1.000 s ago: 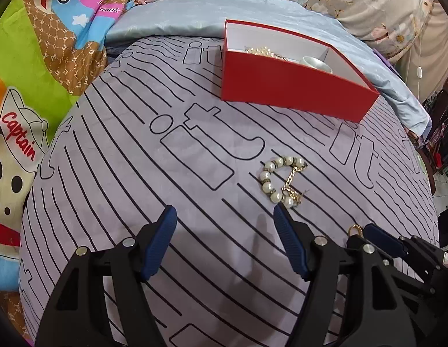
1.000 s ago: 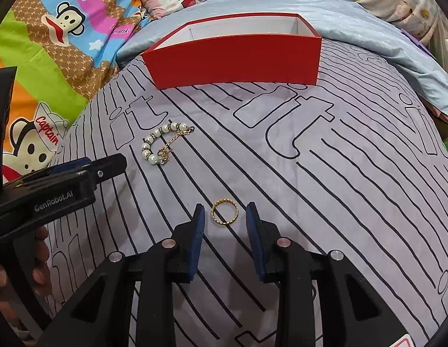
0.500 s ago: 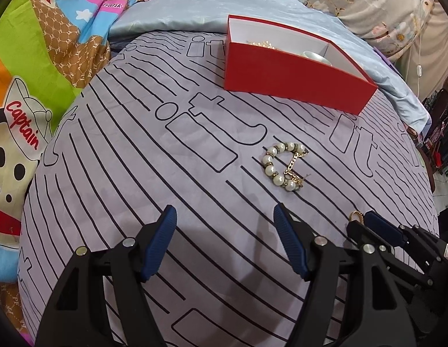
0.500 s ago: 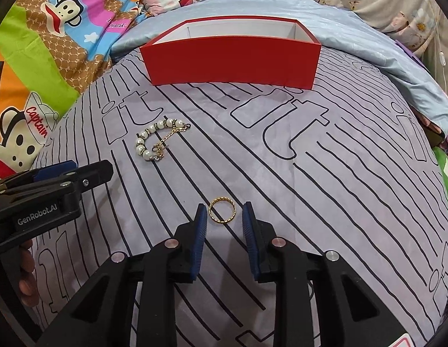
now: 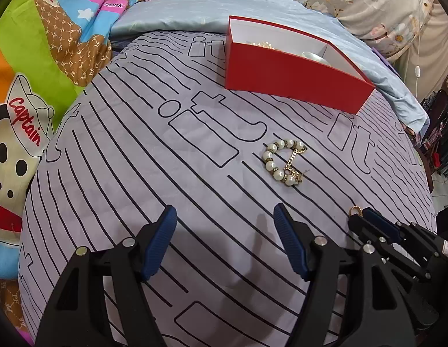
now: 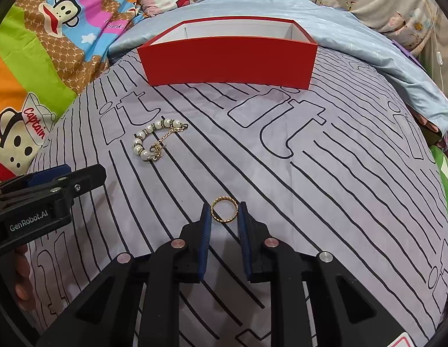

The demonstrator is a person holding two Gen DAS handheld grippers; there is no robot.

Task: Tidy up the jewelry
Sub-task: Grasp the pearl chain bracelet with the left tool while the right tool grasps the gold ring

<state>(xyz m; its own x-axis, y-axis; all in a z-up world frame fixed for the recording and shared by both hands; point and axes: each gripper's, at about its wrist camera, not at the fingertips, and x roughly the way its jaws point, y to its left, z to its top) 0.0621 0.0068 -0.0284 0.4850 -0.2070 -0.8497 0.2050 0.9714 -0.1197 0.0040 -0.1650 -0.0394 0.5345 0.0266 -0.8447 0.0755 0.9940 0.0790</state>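
At far left lies a bright cartoon blanket with a monkey print, and inside it the lilac striped bedcover where the work sits. The left gripper hovers low over bare cover with its blue pads spread wide and nothing between them; in the right wrist view only its black side shows, so its gap cannot be judged there. Just right of it the pearl bracelet lies loose on the cover with its gold chain curled inside the arc, well short of the red box. Only the left wrist view looks down into that box: gold-and-pearl pieces sit in one compartment and a pale round item (too cut off to name) in the next. The right view shows just white inner walls. Further right, the right gripper has its pads drawn narrow, flanking the gold ring and touching or almost touching its sides. The ring rests on the cover.
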